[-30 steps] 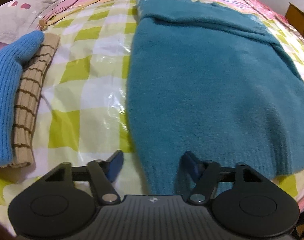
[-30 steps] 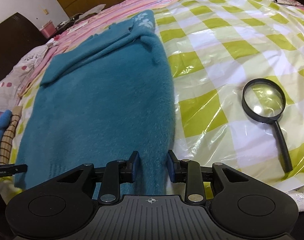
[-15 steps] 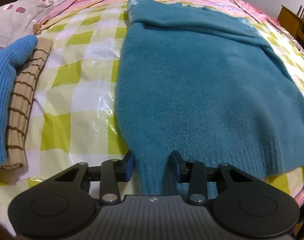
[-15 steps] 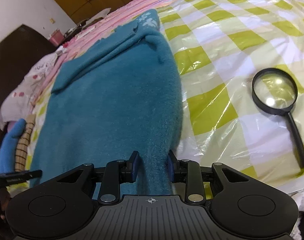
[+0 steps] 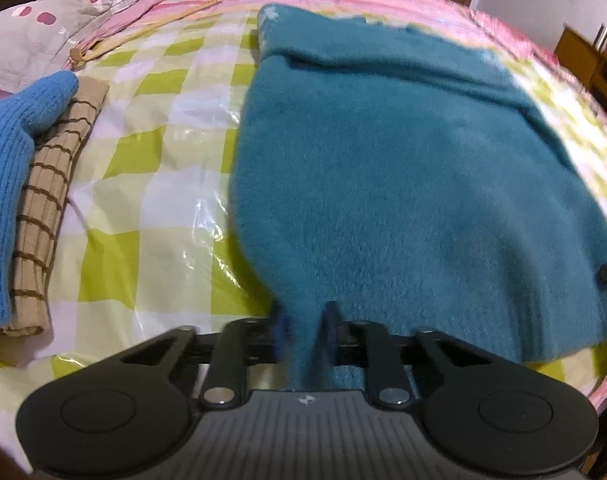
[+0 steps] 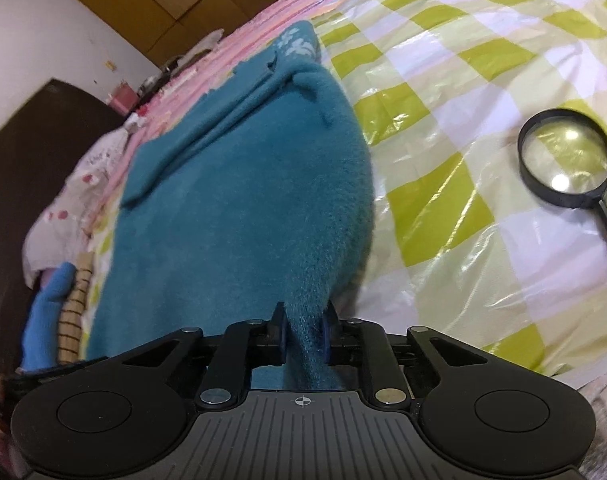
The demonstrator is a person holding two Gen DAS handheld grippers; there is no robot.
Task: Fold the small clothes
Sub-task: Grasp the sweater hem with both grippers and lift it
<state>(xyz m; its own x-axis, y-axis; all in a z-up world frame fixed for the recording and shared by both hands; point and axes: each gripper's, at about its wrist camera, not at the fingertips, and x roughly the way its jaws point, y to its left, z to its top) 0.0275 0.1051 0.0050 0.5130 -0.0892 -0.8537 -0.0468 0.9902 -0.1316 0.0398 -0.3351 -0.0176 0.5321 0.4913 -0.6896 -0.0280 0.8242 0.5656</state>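
A fuzzy teal sweater (image 5: pixel 403 168) lies spread on the checked plastic sheet, sleeves folded across its far end. My left gripper (image 5: pixel 305 330) is shut on the sweater's near left hem corner, the cloth bunched between its blue pads. In the right wrist view the same sweater (image 6: pixel 243 200) rises toward the camera. My right gripper (image 6: pixel 303 334) has its jaws closing on the near right hem corner, and the blue pads press the pinched cloth from both sides. Both corners are lifted slightly off the sheet.
A blue knit garment (image 5: pixel 11 148) lies on a folded tan striped one (image 5: pixel 51 208) at the left. A black magnifying glass (image 6: pixel 567 164) lies on the yellow-green checked sheet (image 6: pixel 463 92) right of the sweater. A grey pillow (image 5: pixel 43 28) and pink bedding lie beyond.
Both grippers have closed from open around the hem to pinching it. The sweater's near edge has bunched and risen, and the right wrist view has tilted.
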